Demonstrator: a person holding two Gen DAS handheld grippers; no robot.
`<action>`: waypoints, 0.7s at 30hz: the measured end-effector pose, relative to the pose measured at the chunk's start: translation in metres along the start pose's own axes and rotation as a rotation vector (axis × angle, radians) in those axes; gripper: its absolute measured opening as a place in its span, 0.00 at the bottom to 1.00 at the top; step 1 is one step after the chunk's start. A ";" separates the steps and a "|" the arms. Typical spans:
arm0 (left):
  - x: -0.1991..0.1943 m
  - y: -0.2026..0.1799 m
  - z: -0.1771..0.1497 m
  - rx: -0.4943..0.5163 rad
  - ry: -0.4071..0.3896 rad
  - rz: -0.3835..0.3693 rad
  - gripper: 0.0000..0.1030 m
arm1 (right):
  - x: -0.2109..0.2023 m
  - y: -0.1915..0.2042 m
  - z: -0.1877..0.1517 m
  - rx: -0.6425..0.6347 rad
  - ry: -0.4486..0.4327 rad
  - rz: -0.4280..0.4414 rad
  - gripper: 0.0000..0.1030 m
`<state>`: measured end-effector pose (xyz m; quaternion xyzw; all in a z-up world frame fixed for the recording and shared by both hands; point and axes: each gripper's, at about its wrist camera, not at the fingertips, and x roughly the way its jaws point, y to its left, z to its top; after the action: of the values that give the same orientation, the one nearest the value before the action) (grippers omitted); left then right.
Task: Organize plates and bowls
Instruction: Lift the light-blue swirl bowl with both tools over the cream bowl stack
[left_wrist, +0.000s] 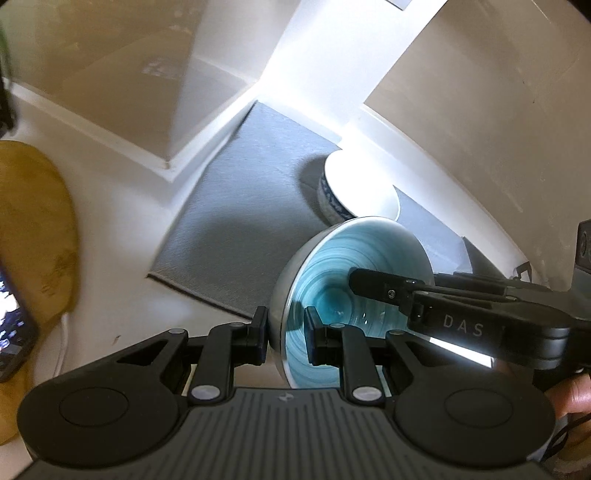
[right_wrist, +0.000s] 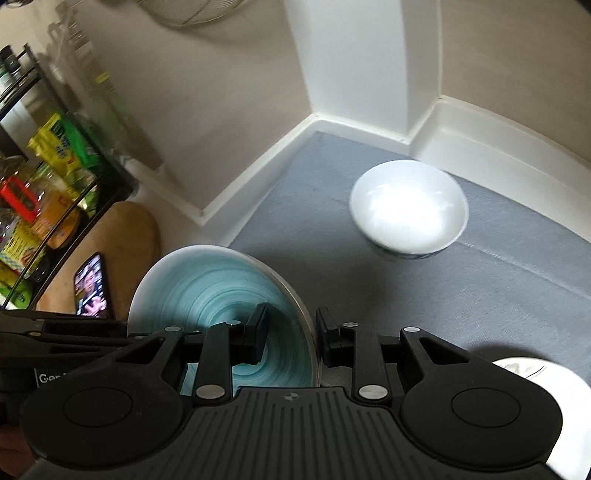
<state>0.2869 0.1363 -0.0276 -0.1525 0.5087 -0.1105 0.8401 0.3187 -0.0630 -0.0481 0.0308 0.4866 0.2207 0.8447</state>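
Glossy glazed teal bowl (left_wrist: 354, 280), glossy white bowl (right_wrist: 408, 205), matt woven grey mat (right_wrist: 498, 288), matt black plastic fingers (left_wrist: 258, 332)

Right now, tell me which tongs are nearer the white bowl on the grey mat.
Right, as far as I can tell. Both tongs grip the teal bowl by opposite rims, well short of the white bowl; the right tongs hold the rim facing it, the left tongs the far rim.

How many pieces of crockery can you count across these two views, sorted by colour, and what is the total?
Teal-glazed bowls: 1, the teal bowl, gripped at its rim by both the left hand-held gripper and the right hand-held gripper.
White bowls: 1, the white bowl standing on the grey mat.
White dishes cut off at the frame edge: 1, the white dish.
Total: 3
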 end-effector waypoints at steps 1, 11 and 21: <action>-0.003 0.002 -0.003 0.001 0.002 0.006 0.21 | 0.000 0.003 -0.001 -0.001 0.005 0.006 0.29; -0.021 0.021 -0.028 -0.004 0.043 0.059 0.21 | 0.010 0.033 -0.019 -0.024 0.066 0.064 0.29; -0.018 0.036 -0.042 -0.014 0.084 0.077 0.21 | 0.024 0.048 -0.023 -0.057 0.112 0.075 0.29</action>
<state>0.2423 0.1704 -0.0442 -0.1340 0.5500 -0.0807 0.8204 0.2937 -0.0139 -0.0667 0.0124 0.5251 0.2673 0.8079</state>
